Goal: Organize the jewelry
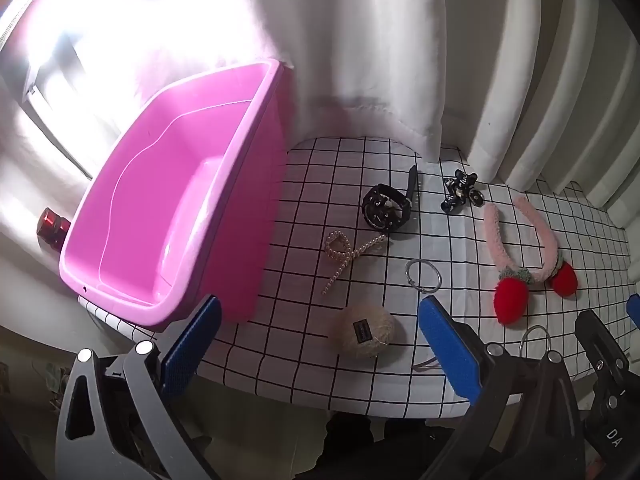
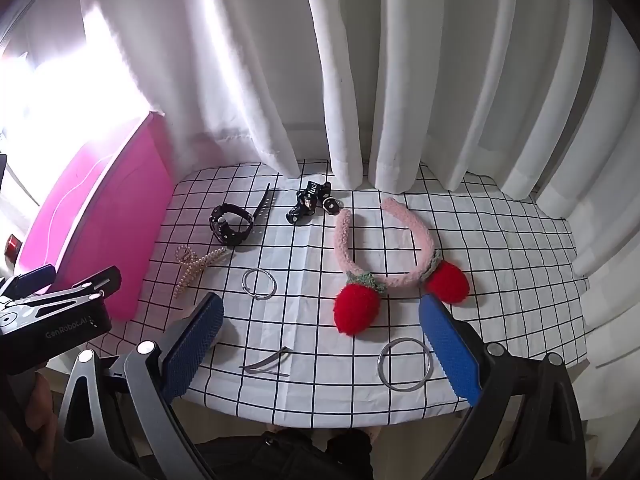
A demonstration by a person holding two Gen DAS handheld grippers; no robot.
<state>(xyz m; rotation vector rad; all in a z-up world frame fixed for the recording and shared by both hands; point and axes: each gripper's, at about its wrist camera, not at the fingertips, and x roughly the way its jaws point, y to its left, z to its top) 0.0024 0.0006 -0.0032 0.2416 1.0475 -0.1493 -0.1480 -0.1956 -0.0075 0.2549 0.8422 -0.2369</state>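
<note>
A pink bin (image 1: 168,216) stands at the left of the grid cloth; it also shows in the right wrist view (image 2: 100,224). On the cloth lie a black watch (image 1: 386,206) (image 2: 234,220), a pearl clip (image 1: 344,254) (image 2: 196,262), a black bow clip (image 1: 460,192) (image 2: 312,200), a pink strawberry headband (image 1: 528,256) (image 2: 384,256), a metal ring (image 1: 423,274) (image 2: 259,284), a larger ring (image 2: 405,363), a thin hair clip (image 2: 268,364) and a beige woven puff (image 1: 366,332). My left gripper (image 1: 320,344) is open above the puff. My right gripper (image 2: 320,344) is open over the front edge.
White curtains (image 2: 360,80) hang close behind the table. A red object (image 1: 52,224) lies left of the bin. The cloth's front edge (image 2: 320,420) is just below both grippers. The left gripper's body (image 2: 52,320) shows at the left of the right wrist view.
</note>
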